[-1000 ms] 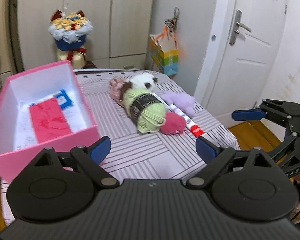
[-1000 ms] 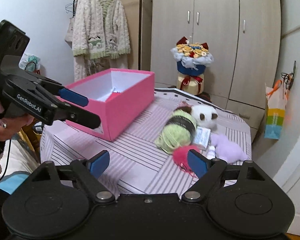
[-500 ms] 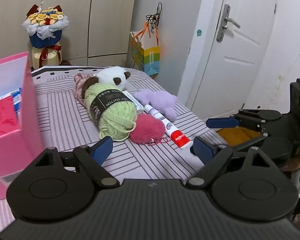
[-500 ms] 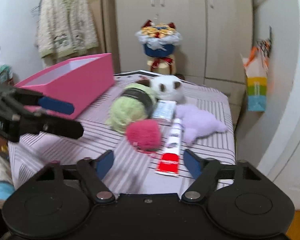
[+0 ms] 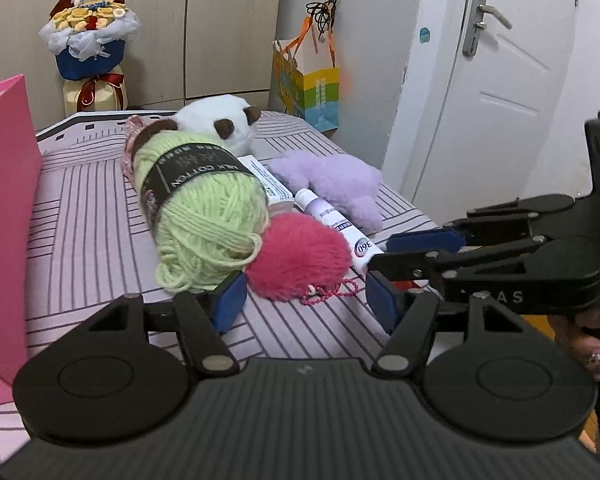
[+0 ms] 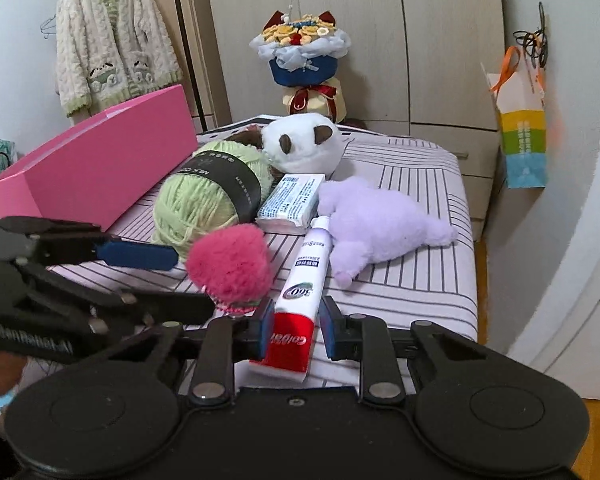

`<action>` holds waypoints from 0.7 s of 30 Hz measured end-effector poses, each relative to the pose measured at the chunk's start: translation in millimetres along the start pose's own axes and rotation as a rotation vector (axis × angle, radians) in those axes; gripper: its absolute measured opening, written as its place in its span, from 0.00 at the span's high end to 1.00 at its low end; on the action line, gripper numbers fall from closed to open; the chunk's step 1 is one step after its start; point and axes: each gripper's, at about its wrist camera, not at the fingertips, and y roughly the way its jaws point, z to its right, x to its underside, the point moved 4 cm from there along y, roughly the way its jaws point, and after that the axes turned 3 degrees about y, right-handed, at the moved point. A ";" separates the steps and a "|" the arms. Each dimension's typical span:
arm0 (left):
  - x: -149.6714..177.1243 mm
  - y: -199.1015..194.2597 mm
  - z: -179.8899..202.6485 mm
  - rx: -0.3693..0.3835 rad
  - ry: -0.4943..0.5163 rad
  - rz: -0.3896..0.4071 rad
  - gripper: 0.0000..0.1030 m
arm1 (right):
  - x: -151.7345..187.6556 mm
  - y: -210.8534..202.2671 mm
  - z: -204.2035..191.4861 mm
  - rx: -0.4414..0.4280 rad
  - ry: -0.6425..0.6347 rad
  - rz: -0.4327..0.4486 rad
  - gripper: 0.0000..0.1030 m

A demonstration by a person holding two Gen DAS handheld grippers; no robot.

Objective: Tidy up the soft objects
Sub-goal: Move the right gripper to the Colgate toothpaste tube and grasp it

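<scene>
Right claw [image 6: 295, 326] closing around toothpaste tube [image 6: 300, 300], long axis running away. Left claw [image 5: 306, 300] half apart, closing just near of pink pompom [image 5: 298, 262].

A home bedroom: a bed [image 6: 420, 296] under a striped sheet, tall beige wardrobes [image 6: 340, 20] behind it, a fluffy cardigan [image 6: 112, 40] hanging on the wall, a white door [image 5: 496, 80], a gift bouquet [image 6: 300, 48] and a paper bag [image 6: 522, 140]
</scene>
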 end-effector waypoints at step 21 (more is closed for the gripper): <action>3.1 14.1 -13.5 -0.012 -0.092 0.039 0.64 | -0.5 10.7 5.0 -0.053 -0.005 0.003 0.71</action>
